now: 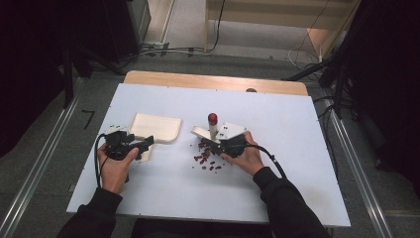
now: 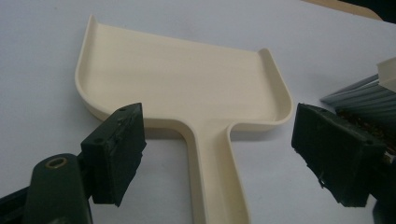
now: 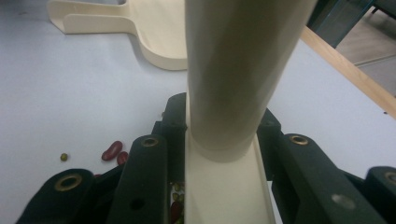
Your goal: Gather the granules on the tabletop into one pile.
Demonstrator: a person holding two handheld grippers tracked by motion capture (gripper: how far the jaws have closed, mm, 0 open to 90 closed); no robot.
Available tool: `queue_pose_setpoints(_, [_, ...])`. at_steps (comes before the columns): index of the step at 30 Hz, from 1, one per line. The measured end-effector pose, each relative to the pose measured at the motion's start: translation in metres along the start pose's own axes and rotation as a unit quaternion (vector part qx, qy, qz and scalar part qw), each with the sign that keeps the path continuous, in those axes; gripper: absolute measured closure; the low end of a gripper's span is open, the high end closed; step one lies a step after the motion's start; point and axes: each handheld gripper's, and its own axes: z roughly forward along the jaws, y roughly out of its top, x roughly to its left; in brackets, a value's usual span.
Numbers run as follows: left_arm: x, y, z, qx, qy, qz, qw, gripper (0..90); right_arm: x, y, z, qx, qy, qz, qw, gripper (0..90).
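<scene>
Toward the desk's left edge, our left claw (image 2: 219, 154) stands released astride the dustpan (image 1: 155, 127) handle, ready to steady it. Near the desk's middle, our right claw (image 1: 216, 144) is clenched on the brush (image 1: 212, 126), held upright over the scattered beans (image 1: 208, 161) for sweeping.

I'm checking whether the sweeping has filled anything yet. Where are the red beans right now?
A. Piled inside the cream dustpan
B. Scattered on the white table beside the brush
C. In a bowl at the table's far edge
B: the red beans lie loose on the white table by the brush; the dustpan holds none.
</scene>
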Motion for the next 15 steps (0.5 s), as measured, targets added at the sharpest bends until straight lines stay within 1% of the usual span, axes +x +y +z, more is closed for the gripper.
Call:
queue_pose_setpoints(1, [0.000,0.000,0.000,0.000,0.001,0.000,1.0000,18.3,0.000,0.000,0.000,-0.001,-0.002,-0.001,1.0000,64.2])
queue_pose_setpoints(3, [0.000,0.000,0.000,-0.001,0.001,0.000,1.0000,18.3,-0.002,0.001,-0.001,-0.003,-0.013,-0.009,0.9999,64.3])
queue_pose_setpoints(5, [0.001,0.000,0.000,-0.001,0.002,-0.002,1.0000,18.4,-0.005,0.001,-0.002,-0.008,-0.020,0.000,0.9998,64.2])
queue_pose_setpoints(8, [0.001,0.000,0.000,0.000,0.001,-0.001,1.0000,18.3,-0.013,0.001,-0.005,-0.015,-0.033,0.005,0.9993,64.3])
queue_pose_setpoints(12, [0.001,0.000,0.001,0.001,0.002,0.000,1.0000,18.3,-0.022,0.003,-0.013,-0.023,-0.043,0.022,0.9986,64.3])
queue_pose_setpoints(15, [0.002,0.000,0.001,0.001,0.002,-0.001,1.0000,18.3,-0.025,0.006,-0.021,-0.032,-0.032,0.045,0.9980,64.3])
